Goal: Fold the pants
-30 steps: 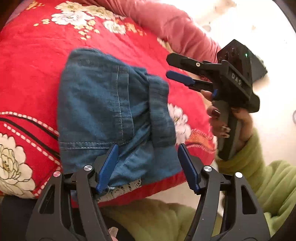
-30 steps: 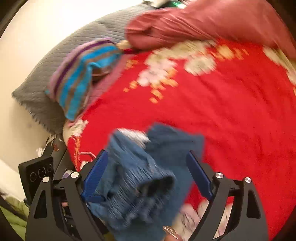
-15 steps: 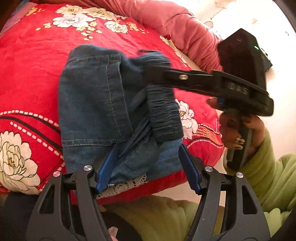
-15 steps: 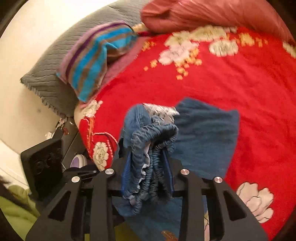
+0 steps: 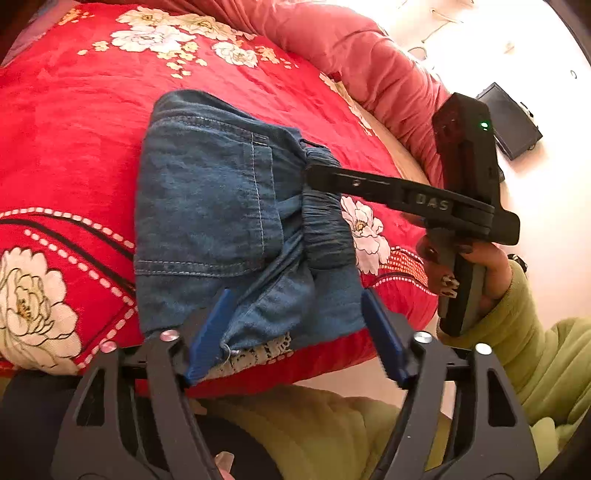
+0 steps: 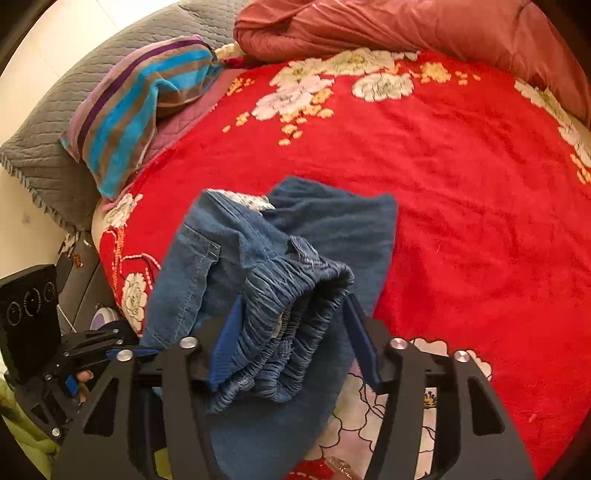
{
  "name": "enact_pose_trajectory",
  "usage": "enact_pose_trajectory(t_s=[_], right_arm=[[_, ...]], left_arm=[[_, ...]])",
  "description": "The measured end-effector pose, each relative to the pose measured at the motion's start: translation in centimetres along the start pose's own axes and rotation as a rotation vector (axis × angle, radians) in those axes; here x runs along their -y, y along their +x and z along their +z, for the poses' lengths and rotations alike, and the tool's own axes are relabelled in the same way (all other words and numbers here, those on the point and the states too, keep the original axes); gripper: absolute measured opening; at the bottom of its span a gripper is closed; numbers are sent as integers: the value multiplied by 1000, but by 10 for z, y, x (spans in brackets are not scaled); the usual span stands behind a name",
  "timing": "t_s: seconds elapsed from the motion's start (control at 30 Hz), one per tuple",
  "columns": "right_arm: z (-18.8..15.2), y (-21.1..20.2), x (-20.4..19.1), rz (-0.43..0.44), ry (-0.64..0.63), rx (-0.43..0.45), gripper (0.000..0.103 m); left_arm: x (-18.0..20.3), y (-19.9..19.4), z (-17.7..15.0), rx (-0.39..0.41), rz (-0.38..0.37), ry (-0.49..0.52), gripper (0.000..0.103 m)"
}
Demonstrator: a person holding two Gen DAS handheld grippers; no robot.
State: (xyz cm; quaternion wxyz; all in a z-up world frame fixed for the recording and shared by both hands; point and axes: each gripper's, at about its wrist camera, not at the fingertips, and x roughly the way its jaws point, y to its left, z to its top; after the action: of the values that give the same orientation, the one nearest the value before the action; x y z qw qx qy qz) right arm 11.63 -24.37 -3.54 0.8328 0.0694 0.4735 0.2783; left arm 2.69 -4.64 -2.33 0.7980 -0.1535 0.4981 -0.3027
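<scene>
**Ana:** On the red floral blanket [image 5: 74,122], near its front edge, the denim pants [image 5: 221,221] lie folded into a thick blue bundle; from the left wrist view they sit dead centre, with the gathered elastic waistband [image 5: 325,221] running along the three o'clock side.

**Ben:** And the left gripper [image 5: 295,339]? Its blue pads straddle the bundle's near edge at six o'clock; the jaws are opening, and the denim between them looks released, though the left pad sits right against the cloth and the lace trim [image 5: 258,354] poking out beneath.

**Ana:** Agreed; now the right gripper [image 6: 291,332]. From its own camera the waistband [image 6: 288,314] is bunched right between the blue pads; those jaws are opening too, with a gap showing at the right pad, so that grip looks let go; the left pad lies against the gathers.

**Ben:** Any writing? On the right gripper's black body, at three o'clock in the left view, raised letters read "DAS"; a green light [image 5: 484,125] glows on its top housing.

**Ana:** A hand [image 5: 476,266] in a green sleeve [image 5: 546,343] holds that handle at four o'clock.

**Ben:** Further out: a striped towel [image 6: 140,107] at ten o'clock in the right view, on a grey quilted cushion [image 6: 48,125]; a pink quilt [image 6: 406,26] heaped at twelve.
</scene>
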Motion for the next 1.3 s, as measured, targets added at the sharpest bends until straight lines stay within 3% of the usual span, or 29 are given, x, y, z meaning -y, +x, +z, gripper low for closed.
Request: enact_pose_trajectory(t_s=[0.17,0.27,0.63,0.9,1.1,1.17,1.23,1.3], right_arm=[[2,-14,1,-16,8,42,69],[2,-21,1,-21,10,58,76],[-1,-32,-4,-19,15,79,79],[-14,-49,-9,-38,-27,89,79],[-39,-50,-26,-21,-91,36,79],[-49,-45,-37,19,-104,11,79],[-56,-40,-51,49,-149,-13,79],[-62,-37,-70,37,-248,-18,70]], left_arm=[[0,-14,-3,23,33,-3,69],[-1,-19,-2,35,49,-8,75],[-8,-35,2,83,125,-45,93],[-24,-47,11,125,209,-76,93],[-55,-59,38,168,300,-144,93],[-58,-57,47,169,313,-141,81],[-57,-53,56,164,313,-122,53],[-54,-43,64,136,292,-99,47]])
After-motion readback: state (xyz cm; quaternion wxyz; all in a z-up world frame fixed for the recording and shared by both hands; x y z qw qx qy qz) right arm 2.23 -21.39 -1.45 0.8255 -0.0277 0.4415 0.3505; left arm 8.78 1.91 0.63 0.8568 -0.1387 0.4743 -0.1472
